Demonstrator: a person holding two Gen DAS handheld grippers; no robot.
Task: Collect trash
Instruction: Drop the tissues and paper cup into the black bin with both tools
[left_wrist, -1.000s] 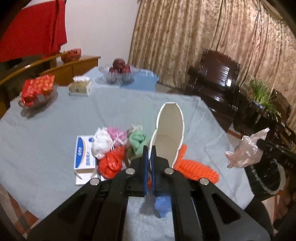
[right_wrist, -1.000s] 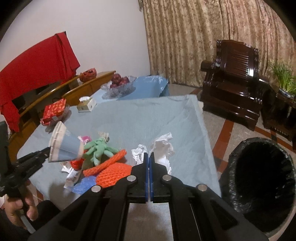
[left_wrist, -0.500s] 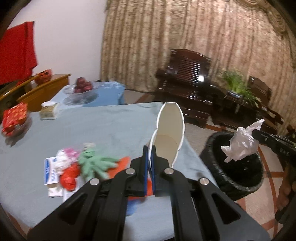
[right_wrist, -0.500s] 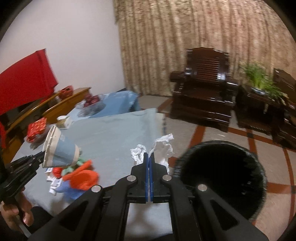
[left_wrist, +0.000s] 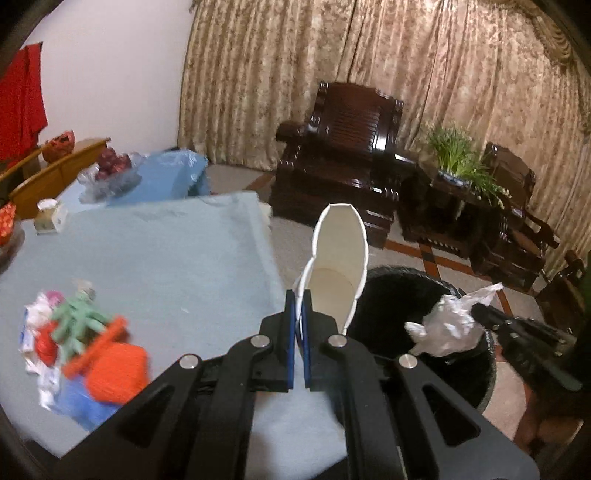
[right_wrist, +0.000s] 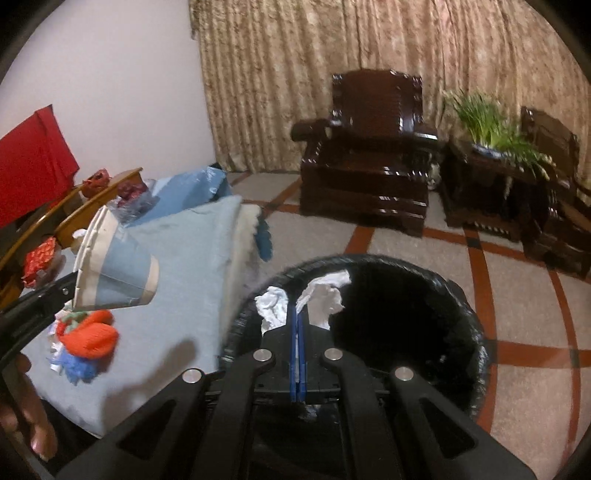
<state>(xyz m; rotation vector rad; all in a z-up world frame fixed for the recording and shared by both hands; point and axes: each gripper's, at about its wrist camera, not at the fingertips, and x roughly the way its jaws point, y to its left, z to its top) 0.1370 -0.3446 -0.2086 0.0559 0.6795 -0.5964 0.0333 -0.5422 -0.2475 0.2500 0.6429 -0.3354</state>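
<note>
A round black bin lined with a black plastic bag stands on the tiled floor just beside the blue-covered counter; its inside shows only dark. The right tool hangs over the bin's mouth, its blue pads pressed together on a crumpled white plastic wrapper. The left tool pinches the rim wall of a blue-and-white paper cup, squashing the mouth to an oval. The cup lies roughly level, mouth toward the left tool and base toward the bin, above the counter's edge. A pile of red, orange, green and white scraps lies on the counter.
</note>
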